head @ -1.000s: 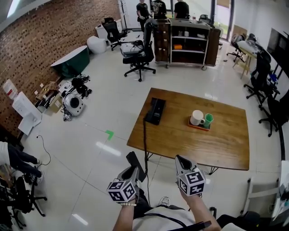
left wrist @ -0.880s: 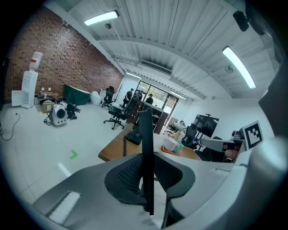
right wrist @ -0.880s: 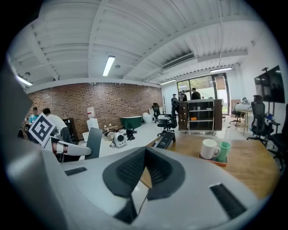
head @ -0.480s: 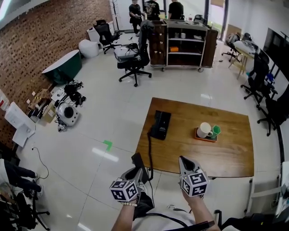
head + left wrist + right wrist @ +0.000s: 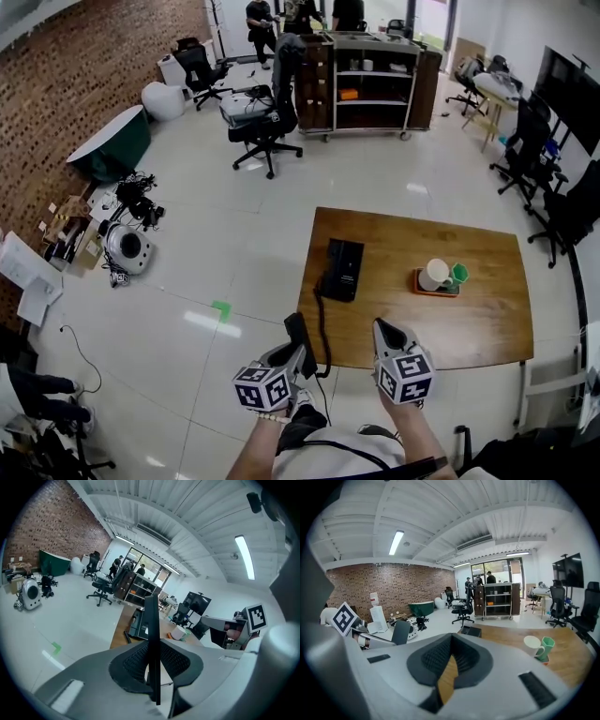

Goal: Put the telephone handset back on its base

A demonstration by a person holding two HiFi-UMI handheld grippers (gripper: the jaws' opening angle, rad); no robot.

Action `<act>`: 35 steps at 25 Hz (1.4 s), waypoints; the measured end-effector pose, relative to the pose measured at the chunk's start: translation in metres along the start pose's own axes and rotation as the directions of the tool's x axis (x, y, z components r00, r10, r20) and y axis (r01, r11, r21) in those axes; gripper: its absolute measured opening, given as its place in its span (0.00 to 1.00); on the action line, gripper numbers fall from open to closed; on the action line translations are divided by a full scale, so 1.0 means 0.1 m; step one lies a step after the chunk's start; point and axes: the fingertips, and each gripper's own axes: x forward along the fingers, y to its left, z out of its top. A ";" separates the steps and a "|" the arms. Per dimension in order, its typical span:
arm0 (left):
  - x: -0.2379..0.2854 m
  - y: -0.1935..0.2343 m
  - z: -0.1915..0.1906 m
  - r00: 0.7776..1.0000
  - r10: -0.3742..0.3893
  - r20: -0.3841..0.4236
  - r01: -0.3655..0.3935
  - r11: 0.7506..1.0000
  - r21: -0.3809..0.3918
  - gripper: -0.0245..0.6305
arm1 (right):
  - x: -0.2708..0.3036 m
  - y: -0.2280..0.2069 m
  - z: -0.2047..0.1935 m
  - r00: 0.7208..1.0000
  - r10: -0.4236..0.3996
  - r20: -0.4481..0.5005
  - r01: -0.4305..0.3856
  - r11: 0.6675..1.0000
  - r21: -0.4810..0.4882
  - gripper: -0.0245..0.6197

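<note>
**Item: telephone handset** (image 5: 152, 634). Black, long, flat; seen edge-on.
- Location: clamped between the fingers of the L gripper (image 5: 287, 358), standing up past the fingertips. Held in the air, short of the near edge of the surface (image 5: 469, 319).
- Fingers, L: narrow, pads pressed on both flat faces of the handset, roughly mid-length.
- Fingers, R gripper (image 5: 387, 336): tips together, just a sliver of gap behind them, nothing between. Sits to the right of the L fingers, level w/ them.

**Item: base** (image 5: 342, 269). Black, flat on the surface, ahead of the L fingers and slightly right; cradle empty.

**Item: cord** (image 5: 322, 319). Dark, runs from the handset fwd over the surface edge to the base.

**Handling (judged):**
- Handset prob. light, rigid plastic w/ smooth faces, so it could slip or swivel in a narrow pinch.
- Mid-body hold looks right: keeps both ends free to drop into the cradle.
- Cord will tug as slack shortens; could drag the base, which is likely light too.
- Not fragile, but needs lining up lengthwise w/ the base.

**Other:** white mug (image 5: 434, 274) and green cup (image 5: 458, 273) on an orange tray (image 5: 437, 290), well right of the base, clear of the fingers' path.
</note>
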 end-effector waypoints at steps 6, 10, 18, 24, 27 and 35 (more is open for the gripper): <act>0.13 0.12 0.08 0.997 -0.056 -0.046 0.057 0.998 0.010 0.14 | 0.14 0.04 0.01 0.999 -0.053 -0.010 0.053 0.998 0.019 0.04; 0.22 0.17 0.11 0.992 -0.105 -0.074 0.106 0.994 0.015 0.14 | 0.22 0.09 0.04 0.996 -0.084 -0.010 0.085 0.996 0.027 0.04; 0.44 0.22 0.17 0.962 -0.246 -0.122 0.243 0.969 -0.037 0.14 | 0.28 0.16 0.07 0.992 -0.122 -0.013 0.122 0.992 0.024 0.04; 0.73 0.31 0.25 0.942 -0.290 -0.168 0.286 0.957 -0.047 0.14 | 0.34 0.04 -0.02 0.990 -0.137 -0.038 0.139 0.989 0.047 0.04; 0.93 0.35 0.28 0.920 -0.337 -0.202 0.333 0.941 -0.052 0.14 | 0.41 -0.03 -0.03 0.990 -0.135 -0.038 0.137 0.989 0.056 0.04; 1.53 0.46 0.43 0.828 -0.499 -0.257 0.481 0.866 -0.134 0.14 | 0.77 -0.23 -0.03 0.993 -0.107 -0.050 0.110 0.992 0.059 0.04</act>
